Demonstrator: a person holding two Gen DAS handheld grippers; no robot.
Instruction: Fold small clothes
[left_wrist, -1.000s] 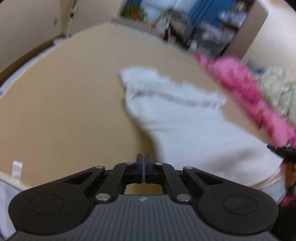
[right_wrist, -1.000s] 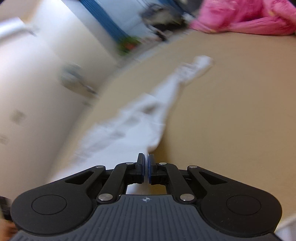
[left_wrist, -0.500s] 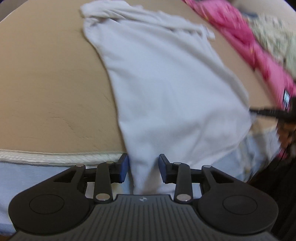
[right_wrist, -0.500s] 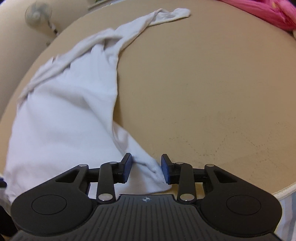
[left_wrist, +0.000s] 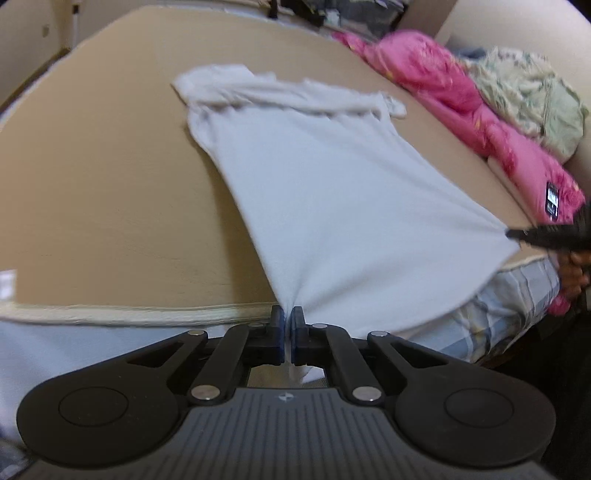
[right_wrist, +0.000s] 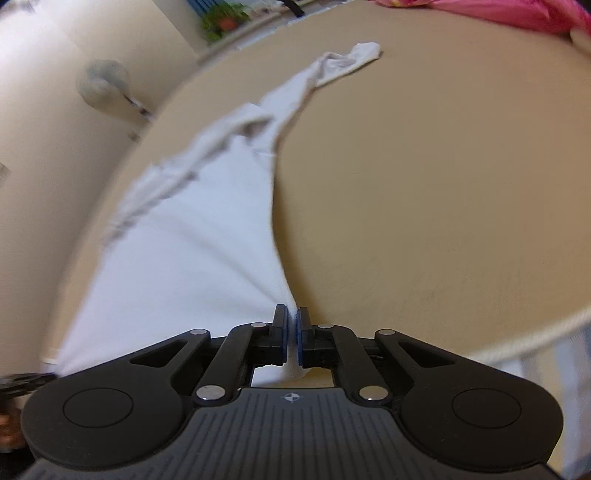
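Note:
A small white T-shirt lies spread on the tan table, its hem toward me and its collar and sleeves bunched at the far end. My left gripper is shut on the hem's left corner at the table's near edge. My right gripper is shut on the hem's other corner, and it shows in the left wrist view at the right. The hem is stretched taut between them. The shirt also shows in the right wrist view, running away to a far sleeve.
A pink garment and a pale green patterned cloth are heaped at the table's far right. A checked blue cloth hangs below the table's white-trimmed near edge. A fan stands by the wall.
Both grippers, open around the hem half a second ago, have shut on its corners. The shirt is now pulled taut and flatter toward me.

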